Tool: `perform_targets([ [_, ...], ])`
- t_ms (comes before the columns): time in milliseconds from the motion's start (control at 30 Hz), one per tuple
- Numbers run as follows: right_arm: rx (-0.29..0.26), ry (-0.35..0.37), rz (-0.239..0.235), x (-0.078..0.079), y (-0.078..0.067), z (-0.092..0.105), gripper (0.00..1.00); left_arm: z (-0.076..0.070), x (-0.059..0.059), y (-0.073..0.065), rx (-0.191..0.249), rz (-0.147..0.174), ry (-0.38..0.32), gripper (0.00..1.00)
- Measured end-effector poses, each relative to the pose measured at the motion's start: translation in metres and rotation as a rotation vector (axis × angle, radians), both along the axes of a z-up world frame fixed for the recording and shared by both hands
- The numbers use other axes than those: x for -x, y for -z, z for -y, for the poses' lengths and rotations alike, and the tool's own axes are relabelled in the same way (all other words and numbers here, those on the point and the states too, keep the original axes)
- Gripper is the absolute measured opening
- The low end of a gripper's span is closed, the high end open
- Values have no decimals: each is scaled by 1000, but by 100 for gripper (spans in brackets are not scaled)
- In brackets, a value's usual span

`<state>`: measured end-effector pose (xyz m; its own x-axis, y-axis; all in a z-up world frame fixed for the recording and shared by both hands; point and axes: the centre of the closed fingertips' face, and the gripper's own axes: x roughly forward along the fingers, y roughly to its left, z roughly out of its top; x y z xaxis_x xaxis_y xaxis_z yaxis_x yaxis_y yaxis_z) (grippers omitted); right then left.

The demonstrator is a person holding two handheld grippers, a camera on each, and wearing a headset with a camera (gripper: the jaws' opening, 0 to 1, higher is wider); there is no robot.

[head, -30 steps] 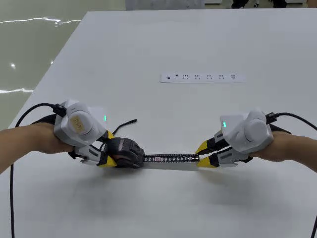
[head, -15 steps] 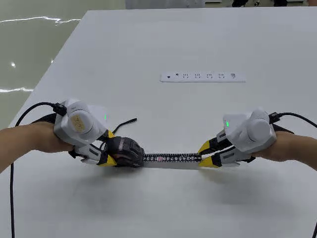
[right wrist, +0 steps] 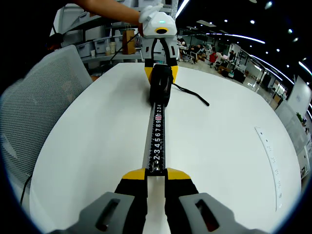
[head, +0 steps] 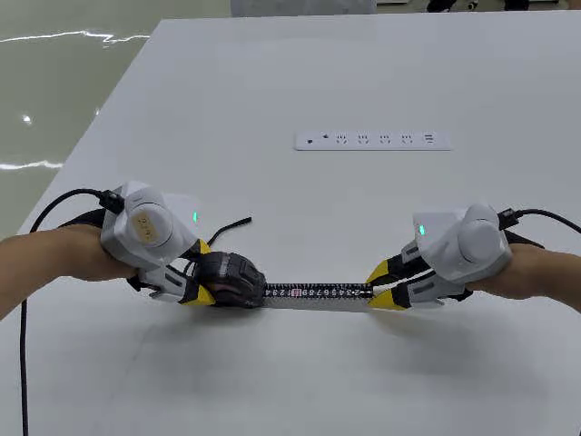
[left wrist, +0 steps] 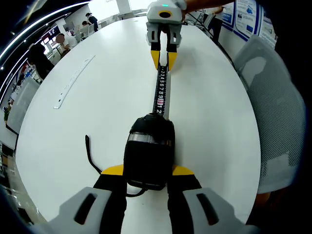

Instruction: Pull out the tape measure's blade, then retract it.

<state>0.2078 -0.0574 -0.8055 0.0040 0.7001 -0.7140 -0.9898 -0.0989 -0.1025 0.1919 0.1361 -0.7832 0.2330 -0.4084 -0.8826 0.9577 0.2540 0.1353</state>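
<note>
The worktop (head: 363, 73) lies open and wide ahead of me as far as the power strip (head: 372, 142). Its left edge runs close by my left hand, and my gripper views add a mesh chair (right wrist: 39, 97) just off the near edge. My left fingers (head: 201, 295) are clamped on the black tape measure (head: 231, 277), and my right fingers (head: 385, 300) pinch the end of its blade (head: 318, 292), which is stretched straight between them, numbers up.

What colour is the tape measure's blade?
The blade is black with white numerals, clearest in the right gripper view.
</note>
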Motion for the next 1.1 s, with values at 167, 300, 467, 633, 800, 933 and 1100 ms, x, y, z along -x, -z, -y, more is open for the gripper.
perform_targets([
  [167, -2, 1, -3, 1, -1, 1, 11, -1, -1, 0, -1, -2, 2, 27],
  [300, -3, 3, -6, 0, 2, 3, 11, -5, -4, 1, -1, -3, 1, 27],
  [467, -6, 5, -10, 1, 2, 4, 11, -6, -5, 3, -3, -4, 2, 27],
  [633, -8, 5, -12, 2, 2, 5, 11, -3, -4, 3, -4, -5, 2, 27],
  [800, -8, 6, -16, 2, 2, 6, 11, -3, -4, 3, -4, -6, 2, 27],
  [933, -6, 6, -16, 2, 3, 7, 11, -2, -3, 3, -3, -7, 1, 27],
  [1100, -6, 7, -18, 2, 4, 8, 11, 0, -2, 1, -4, -6, 2, 27],
])
